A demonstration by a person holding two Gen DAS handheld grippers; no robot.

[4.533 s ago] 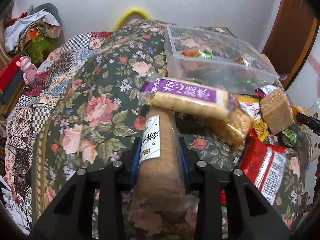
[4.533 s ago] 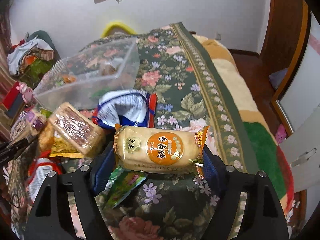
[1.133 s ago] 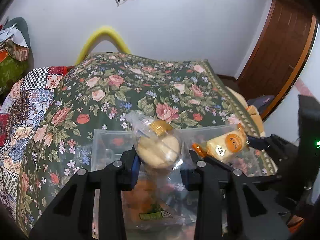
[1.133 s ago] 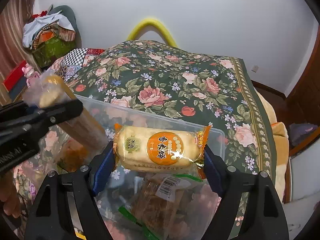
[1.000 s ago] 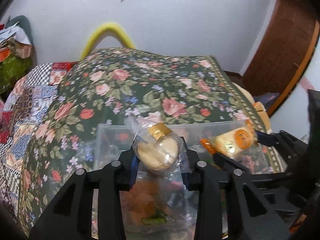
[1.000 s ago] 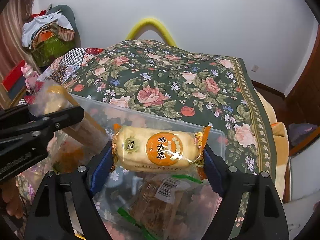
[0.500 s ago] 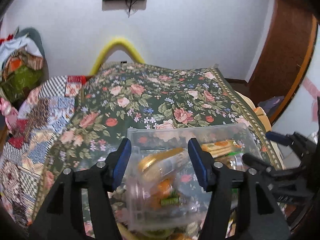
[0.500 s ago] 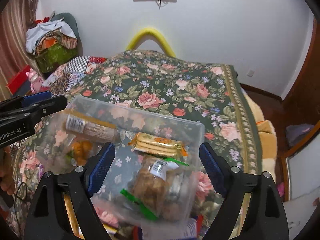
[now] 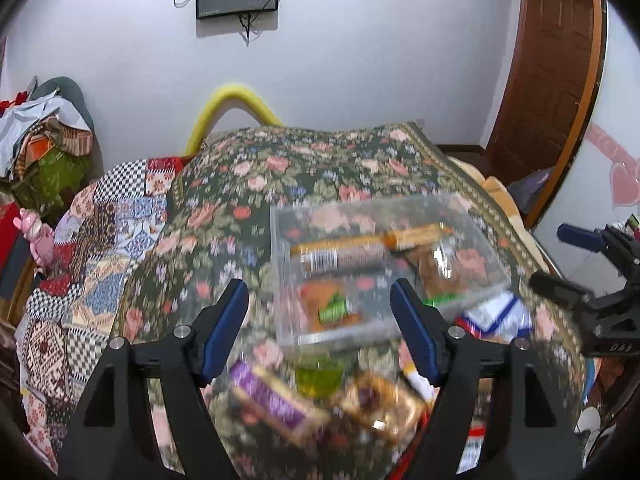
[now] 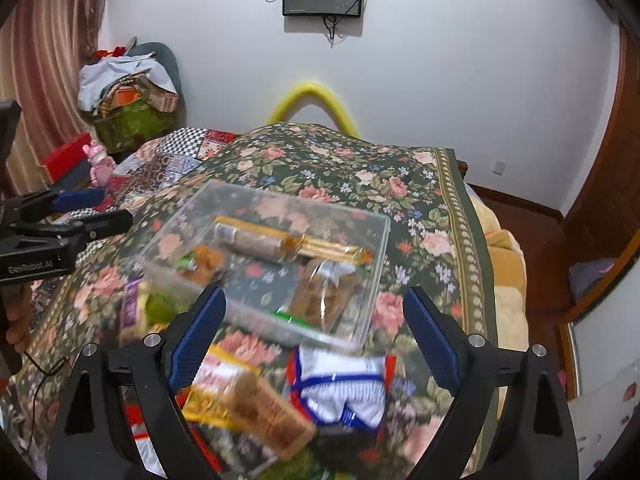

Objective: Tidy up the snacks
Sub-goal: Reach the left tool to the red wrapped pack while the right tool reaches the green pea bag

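With both sets of jaws spread wide and gripping nothing, the left gripper [image 9: 320,308] and the right gripper [image 10: 316,328] hang above the bed [image 10: 344,160], and the clear box [image 10: 372,280] sits beyond their tips. Seen from the left wrist, the box [image 9: 280,248] shows between the two blue pads, its near wall about level with them. Inside it lie a long biscuit roll [image 10: 256,242] and a flat orange pack [image 10: 332,250] end to end across the far side, and nearer, a brown snack bag [image 10: 324,300] with some orange sweets [image 9: 332,312].

Loose snacks lie on the bed outside the box, on the near side under the grippers: a purple packet [image 9: 272,400], a gold wrapper [image 9: 380,404], a white and blue bag [image 10: 344,388] just beside the box's near wall, and a tan biscuit pack [image 10: 268,412] on a yellow one. All of these are smeared by blur, so labels cannot be read, and the lowest ones are cut off behind the gripper bodies. Each gripper shows in the other's view at the frame edge, well apart from the box.
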